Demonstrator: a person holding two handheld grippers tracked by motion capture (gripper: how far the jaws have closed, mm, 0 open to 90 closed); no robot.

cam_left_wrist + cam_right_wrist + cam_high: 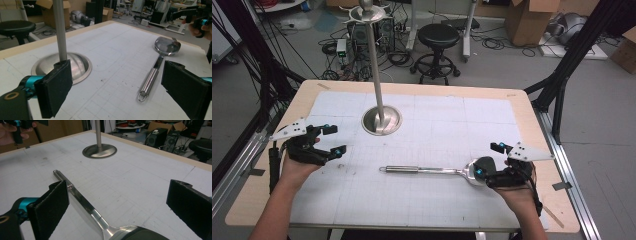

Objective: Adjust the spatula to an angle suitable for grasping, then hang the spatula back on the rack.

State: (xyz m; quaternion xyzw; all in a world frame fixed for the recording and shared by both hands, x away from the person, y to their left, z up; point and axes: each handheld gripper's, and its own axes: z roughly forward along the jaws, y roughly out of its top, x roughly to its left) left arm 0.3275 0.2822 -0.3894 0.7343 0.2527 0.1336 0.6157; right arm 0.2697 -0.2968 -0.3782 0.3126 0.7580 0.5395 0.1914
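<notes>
No brand, label or readable writing shows on anything here; the white sheet [432, 195] covering the tabletop [532, 120] carries only a faint printed grid and a few dark specks.

The spoon [432, 170] is polished stainless steel: a round, tubular handle ending in a small wire hanging loop, a flat narrowing neck, and a broad, shallow, mirror-bright bowl. It lies flat on the sheet with its long axis running across the tabletop, from the right tongs [490, 159] toward the left tongs [336, 139]. The loop end points toward the left tongs and stops well short of them; the bowl end lies at the right tongs, just under their lower tip in the high view. In the right gripper view the spoon [82, 202] starts at the bowl between the two black pads and slants away past the left-hand pad [50, 207], not touching either.

The right tongs stand wide open, with nothing clamped between the rough, felt-like black pads. The left tongs [120, 92] are also spread wide and empty, with the spoon [152, 77] lying ahead of them, loop nearest.

Beyond the left tongs stands a metal stand [381, 120]: a domed, brushed-steel round base with a straight slim pole rising from it to a hooked top. Both tongs have black bodies with teal fittings and grey three-cornered plates.
</notes>
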